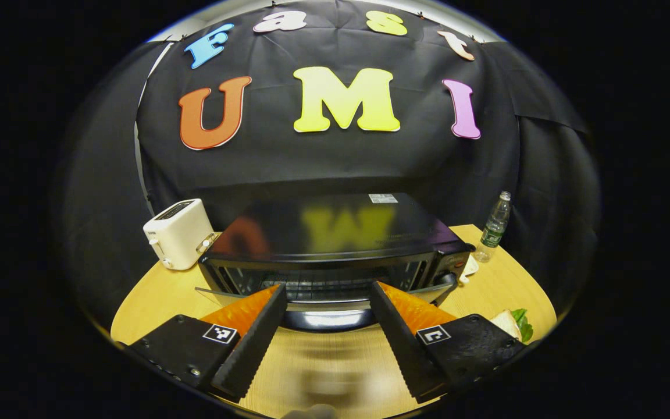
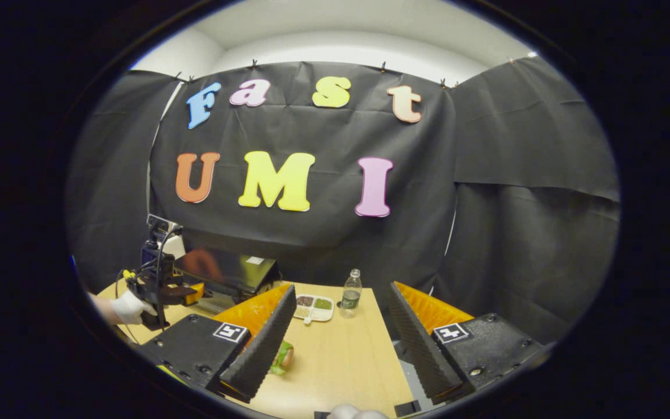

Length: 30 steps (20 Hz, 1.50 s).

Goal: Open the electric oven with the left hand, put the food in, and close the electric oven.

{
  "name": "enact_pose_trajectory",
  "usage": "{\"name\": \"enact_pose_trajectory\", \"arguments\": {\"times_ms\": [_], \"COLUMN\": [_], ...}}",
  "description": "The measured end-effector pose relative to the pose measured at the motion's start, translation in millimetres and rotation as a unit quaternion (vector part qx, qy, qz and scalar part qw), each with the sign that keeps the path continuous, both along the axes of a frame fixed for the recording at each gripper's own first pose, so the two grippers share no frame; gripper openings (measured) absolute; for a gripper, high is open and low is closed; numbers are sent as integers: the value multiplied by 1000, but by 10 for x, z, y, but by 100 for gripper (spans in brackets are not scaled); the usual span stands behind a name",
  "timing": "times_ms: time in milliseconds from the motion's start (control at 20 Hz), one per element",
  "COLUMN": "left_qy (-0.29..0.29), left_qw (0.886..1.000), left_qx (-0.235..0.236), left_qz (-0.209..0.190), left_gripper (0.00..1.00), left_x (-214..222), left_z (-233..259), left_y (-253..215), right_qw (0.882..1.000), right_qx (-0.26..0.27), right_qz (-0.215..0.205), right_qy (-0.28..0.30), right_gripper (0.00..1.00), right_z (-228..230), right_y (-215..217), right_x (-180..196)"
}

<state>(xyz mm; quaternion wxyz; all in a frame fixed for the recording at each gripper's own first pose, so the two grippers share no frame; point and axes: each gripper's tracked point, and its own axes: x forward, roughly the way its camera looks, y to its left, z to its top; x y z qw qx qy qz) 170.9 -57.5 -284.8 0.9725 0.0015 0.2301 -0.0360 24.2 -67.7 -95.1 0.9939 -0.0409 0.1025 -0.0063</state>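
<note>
Left gripper view: oven [image 1: 335, 244] before open tool [image 1: 328, 302].

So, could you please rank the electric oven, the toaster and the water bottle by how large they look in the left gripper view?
1. Electric oven, by far the largest.
2. Toaster, clearly smaller.
3. Water bottle, the smallest, though it stands farther back on the table, which shrinks it somewhat.

Ahead of my left fingers the black electric oven [image 1: 335, 244] sits on the bench, its glass door partly lowered, while the lettuce sandwich [image 2: 282, 357] lies flat beside my right fingers.
</note>
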Motion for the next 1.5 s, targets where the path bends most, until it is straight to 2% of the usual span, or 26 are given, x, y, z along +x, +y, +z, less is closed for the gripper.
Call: {"name": "enact_pose_trajectory", "arguments": {"times_ms": [300, 350, 400, 450, 900, 1200, 1500], "left_qy": [14, 18, 19, 19, 27, 68, 108], "left_qw": [1000, 1000, 1000, 1000, 1000, 998, 994], "left_qx": [0, 0, 0, 0, 3, 6, -20], "left_qz": [-1, -2, -3, -4, -4, -7, 11], "left_gripper": [96, 96, 96, 96, 96, 95, 94], "left_x": [-429, -501, -557, -611, -898, -1103, -1163], "left_z": [-205, -256, -297, -331, -657, -1044, -1315], "left_y": [-3, -1, -1, -1, -14, -15, 66], "right_qw": [1000, 1000, 1000, 1000, 999, 999, 998], "right_qx": [1, 0, 0, -2, -17, -16, -19], "right_qz": [-1, -1, -1, -1, 0, 0, -4], "right_qy": [12, 14, 15, 16, 33, 46, 65], "right_gripper": [95, 100, 100, 95, 95, 95, 95], "right_z": [-148, -164, -172, -180, -352, -506, -679], "right_y": [45, 61, 80, 84, 153, 243, 286], "right_x": [-125, -146, -162, -181, -348, -397, -415]}}
